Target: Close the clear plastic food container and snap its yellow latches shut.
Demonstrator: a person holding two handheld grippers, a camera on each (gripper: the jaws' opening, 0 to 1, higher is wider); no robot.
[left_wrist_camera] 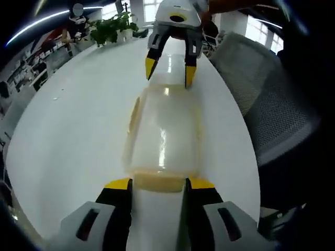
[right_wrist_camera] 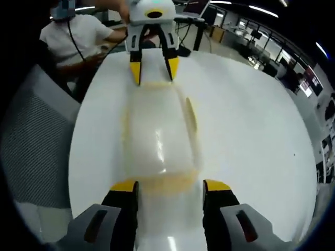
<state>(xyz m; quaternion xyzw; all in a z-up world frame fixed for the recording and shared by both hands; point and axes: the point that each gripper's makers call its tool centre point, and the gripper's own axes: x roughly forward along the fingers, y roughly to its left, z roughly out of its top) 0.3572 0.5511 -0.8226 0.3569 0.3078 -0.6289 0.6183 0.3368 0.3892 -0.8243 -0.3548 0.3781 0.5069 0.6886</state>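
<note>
Clear plastic food container (left_wrist_camera: 163, 137) lies lengthwise on the white table (left_wrist_camera: 68, 136), its lid already down over the body, between the two grippers, which face each other from its opposite short ends. In the left gripper view, the left gripper (left_wrist_camera: 158, 184) stands at the near end with its jaws parted, straddling the near yellow latch (left_wrist_camera: 158, 182); the right gripper (left_wrist_camera: 168, 70) stands at the far end, jaws likewise parted and empty. The right gripper view gives the mirror arrangement: the right gripper (right_wrist_camera: 170, 185) brackets its own end latch (right_wrist_camera: 168, 184), and the left gripper (right_wrist_camera: 154, 68) sits at the far end. A long side latch (right_wrist_camera: 190, 116) shows along the container's right edge in that view; whether any latch is fully snapped cannot be told. A grey mesh chair (left_wrist_camera: 272, 104) stands beside the table, potted plants (left_wrist_camera: 112, 26) at the table's far end, and a seated person (right_wrist_camera: 78, 36) beyond.

Judged step: seating the end latches. To do it well, press both ends together so the container cannot slide, keep each tip centred on its latch, and push down and inward until the flap lies flat against the wall.
</note>
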